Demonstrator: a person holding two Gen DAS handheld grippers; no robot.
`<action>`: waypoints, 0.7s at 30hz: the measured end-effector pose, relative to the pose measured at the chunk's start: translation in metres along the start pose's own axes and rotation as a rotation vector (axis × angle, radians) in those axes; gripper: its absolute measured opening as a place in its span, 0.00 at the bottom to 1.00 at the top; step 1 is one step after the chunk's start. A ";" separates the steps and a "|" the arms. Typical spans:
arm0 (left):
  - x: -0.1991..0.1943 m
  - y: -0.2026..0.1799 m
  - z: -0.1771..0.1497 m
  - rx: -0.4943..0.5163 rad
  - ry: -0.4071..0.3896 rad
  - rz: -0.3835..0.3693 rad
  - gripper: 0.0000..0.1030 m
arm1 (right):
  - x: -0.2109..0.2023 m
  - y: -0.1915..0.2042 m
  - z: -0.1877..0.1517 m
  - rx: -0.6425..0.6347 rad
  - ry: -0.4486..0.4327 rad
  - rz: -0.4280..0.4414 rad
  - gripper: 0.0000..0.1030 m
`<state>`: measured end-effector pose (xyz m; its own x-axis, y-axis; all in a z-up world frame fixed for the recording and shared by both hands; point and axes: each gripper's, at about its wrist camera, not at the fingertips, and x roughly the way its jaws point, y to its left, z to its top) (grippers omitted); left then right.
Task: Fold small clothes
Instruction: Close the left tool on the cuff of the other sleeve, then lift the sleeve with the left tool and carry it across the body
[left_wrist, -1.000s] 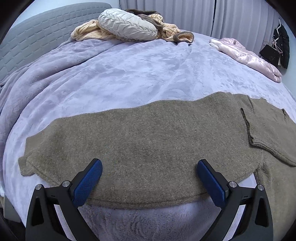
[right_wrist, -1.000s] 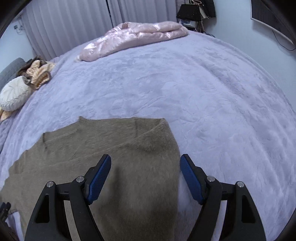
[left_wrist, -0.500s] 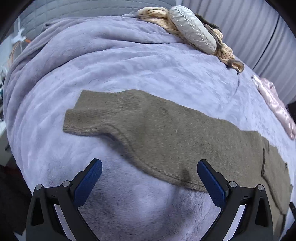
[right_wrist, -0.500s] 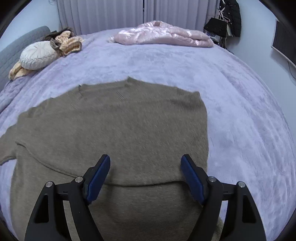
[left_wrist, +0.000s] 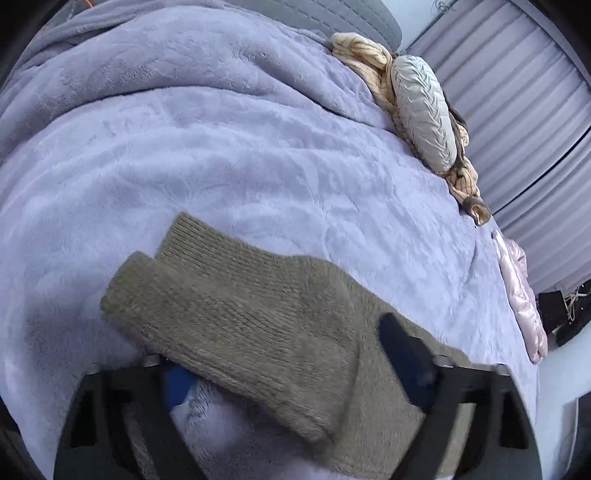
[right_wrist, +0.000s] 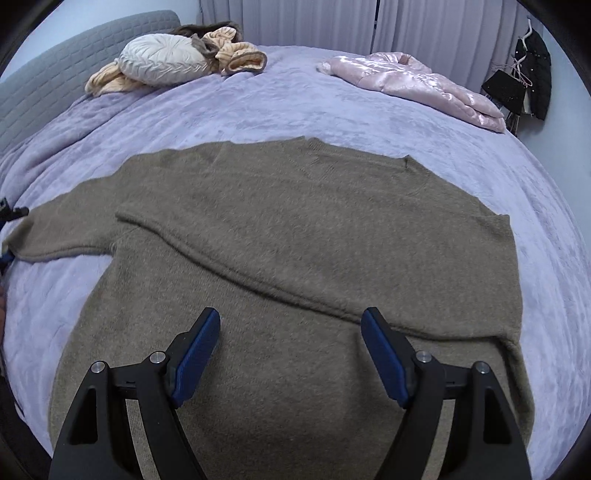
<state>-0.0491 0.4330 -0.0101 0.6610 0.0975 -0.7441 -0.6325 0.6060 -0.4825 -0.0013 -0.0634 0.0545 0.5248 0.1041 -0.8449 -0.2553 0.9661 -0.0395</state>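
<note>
A taupe knit sweater (right_wrist: 314, 229) lies flat on the bed, one sleeve folded across its body. Its other sleeve (left_wrist: 240, 317) stretches out to the left, ending in a ribbed cuff (left_wrist: 155, 269). My left gripper (left_wrist: 291, 369) straddles that sleeve just behind the cuff. Its jaws are closing, one blue pad (left_wrist: 177, 380) under the knit and the other finger (left_wrist: 402, 354) blurred on top, still apart. My right gripper (right_wrist: 291, 354) hovers open over the sweater's lower body with nothing between its pads.
A lilac plush blanket (right_wrist: 332, 103) covers the bed. At the headboard (right_wrist: 55, 81) lie a cream round pillow (right_wrist: 162, 59) and a beige knit garment (right_wrist: 240, 55). A shiny pink jacket (right_wrist: 413, 85) lies at the far side; black bags (right_wrist: 517, 88) hang beyond it.
The left view has swept along the sleeve to its cuff, and its jaws have narrowed around the sleeve. The right gripper moved from the sweater's right edge over its middle, still open.
</note>
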 end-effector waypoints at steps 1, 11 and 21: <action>-0.001 0.004 0.001 -0.009 -0.007 -0.008 0.49 | 0.002 0.004 -0.002 -0.009 0.004 -0.004 0.79; -0.013 0.032 0.012 -0.026 -0.043 -0.081 0.10 | 0.012 0.026 -0.001 -0.020 -0.125 0.008 0.79; 0.007 0.056 0.026 -0.140 0.062 -0.150 0.18 | 0.010 0.067 0.015 -0.074 -0.140 0.069 0.79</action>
<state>-0.0690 0.4881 -0.0304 0.7289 -0.0369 -0.6836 -0.5814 0.4938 -0.6466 -0.0009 0.0063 0.0517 0.6104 0.2060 -0.7648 -0.3509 0.9360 -0.0279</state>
